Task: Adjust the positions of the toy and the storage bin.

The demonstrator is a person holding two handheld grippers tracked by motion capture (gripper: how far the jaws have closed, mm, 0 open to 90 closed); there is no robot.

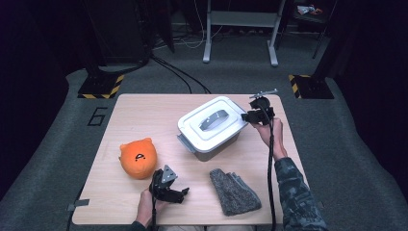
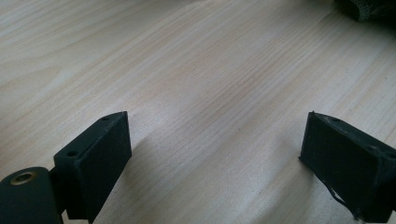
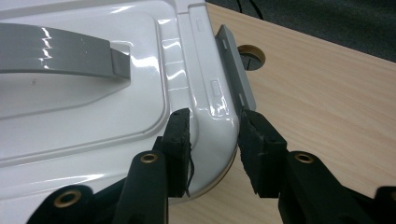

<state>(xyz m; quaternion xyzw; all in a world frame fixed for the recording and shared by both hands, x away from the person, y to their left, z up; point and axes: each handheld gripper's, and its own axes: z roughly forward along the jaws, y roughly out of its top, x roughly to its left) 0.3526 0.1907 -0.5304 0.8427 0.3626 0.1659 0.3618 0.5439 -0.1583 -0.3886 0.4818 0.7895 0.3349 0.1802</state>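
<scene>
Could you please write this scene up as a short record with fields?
Surface: wooden table
Box: grey container with white lid and grey handle
Right hand-held gripper: jaws straddle the lid's corner, beside the side latch; pads appear to press on it
Left hand-held gripper: open, nothing between its jaws, low over bare table
Other items: orange plush toy at the left, grey cloth near the front edge
</scene>
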